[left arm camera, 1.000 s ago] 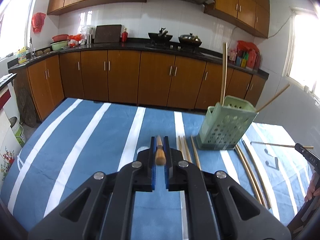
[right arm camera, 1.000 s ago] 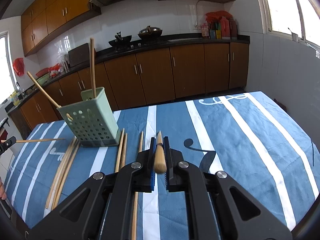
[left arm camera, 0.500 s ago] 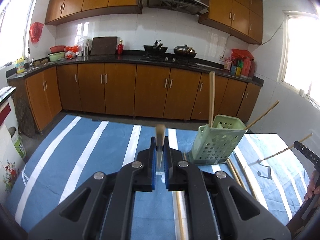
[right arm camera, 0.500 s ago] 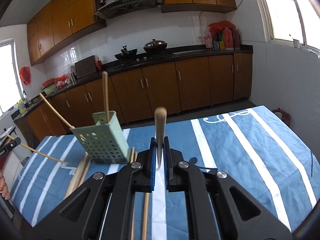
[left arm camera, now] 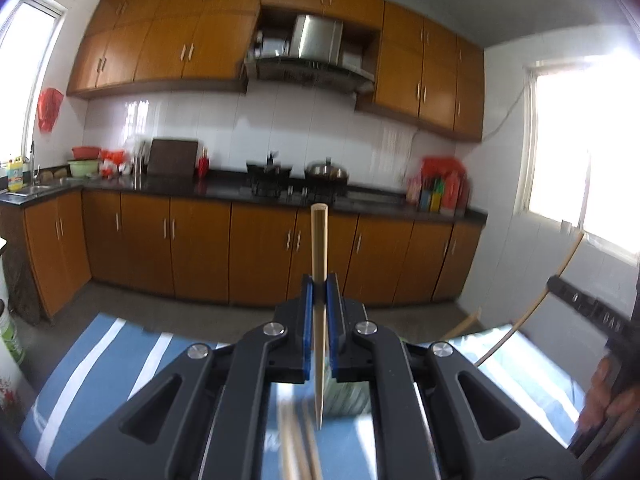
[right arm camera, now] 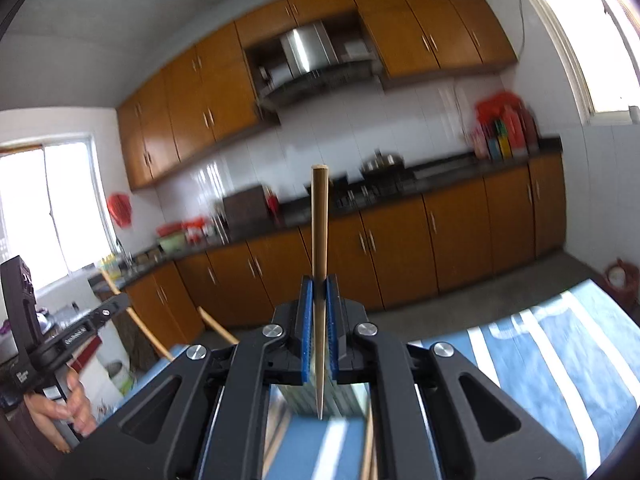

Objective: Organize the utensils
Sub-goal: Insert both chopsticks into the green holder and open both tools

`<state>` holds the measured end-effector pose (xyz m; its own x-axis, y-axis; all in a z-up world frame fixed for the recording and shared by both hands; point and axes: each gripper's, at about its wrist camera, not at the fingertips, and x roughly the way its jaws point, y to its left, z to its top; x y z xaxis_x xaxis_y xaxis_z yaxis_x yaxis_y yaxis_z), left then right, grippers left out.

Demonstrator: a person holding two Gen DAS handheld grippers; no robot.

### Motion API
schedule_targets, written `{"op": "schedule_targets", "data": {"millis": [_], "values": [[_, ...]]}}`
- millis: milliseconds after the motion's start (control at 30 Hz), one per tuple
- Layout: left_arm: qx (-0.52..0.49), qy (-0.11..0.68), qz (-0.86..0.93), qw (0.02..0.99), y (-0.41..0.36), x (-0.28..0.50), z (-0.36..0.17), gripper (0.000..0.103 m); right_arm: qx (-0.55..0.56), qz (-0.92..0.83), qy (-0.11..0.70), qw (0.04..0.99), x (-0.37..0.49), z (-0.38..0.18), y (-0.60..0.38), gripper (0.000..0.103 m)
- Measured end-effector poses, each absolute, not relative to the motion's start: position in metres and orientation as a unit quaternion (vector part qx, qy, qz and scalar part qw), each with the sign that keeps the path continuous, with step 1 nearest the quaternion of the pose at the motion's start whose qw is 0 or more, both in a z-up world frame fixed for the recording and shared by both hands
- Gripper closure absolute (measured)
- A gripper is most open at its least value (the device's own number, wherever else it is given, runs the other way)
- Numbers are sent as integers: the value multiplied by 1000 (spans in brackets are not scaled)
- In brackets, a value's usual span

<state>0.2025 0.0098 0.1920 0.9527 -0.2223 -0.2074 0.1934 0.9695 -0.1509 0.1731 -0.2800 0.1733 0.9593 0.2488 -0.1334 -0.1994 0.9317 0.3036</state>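
Observation:
My left gripper (left arm camera: 319, 284) is shut on a wooden chopstick (left arm camera: 319, 248) that stands upright, thick end up, its thin tip pointing down over the blurred green utensil holder (left arm camera: 344, 398). My right gripper (right arm camera: 319, 285) is shut on another wooden chopstick (right arm camera: 319, 224), also upright, its tip over the green holder (right arm camera: 304, 400). Loose chopsticks (left arm camera: 294, 448) lie on the blue striped cloth (left arm camera: 100, 364) below the left gripper. Chopsticks standing in the holder (right arm camera: 216, 326) lean out to the left in the right wrist view.
The right gripper's body and hand (left arm camera: 600, 320) show at the right edge of the left wrist view; the left gripper and hand (right arm camera: 48, 344) show at the left of the right wrist view. Kitchen cabinets (left arm camera: 200, 248) and the counter stand behind the table.
Both grippers have risen and tilted up, swinging their chopsticks from lying level to upright. The holder has slid from beside the fingers to below them.

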Motion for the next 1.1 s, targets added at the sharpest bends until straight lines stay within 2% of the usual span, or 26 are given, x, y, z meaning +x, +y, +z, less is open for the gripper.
{"op": "schedule_targets", "data": {"millis": [133, 233, 433, 733, 1100], "values": [[-96, 67, -95, 989, -6, 221, 211, 95, 132, 94, 46, 986, 195, 180, -262, 96], [-100, 50, -87, 990, -18, 240, 210, 95, 123, 79, 53, 988, 218, 171, -257, 96], [-107, 69, -78, 989, -31, 276, 180, 95, 134, 66, 88, 985, 258, 144, -259, 96], [-102, 114, -77, 985, -32, 304, 139, 95, 137, 74, 131, 979, 273, 116, -252, 96], [-94, 135, -76, 983, -28, 305, 137, 91, 137, 72, 157, 975, 275, 118, -252, 95]]}}
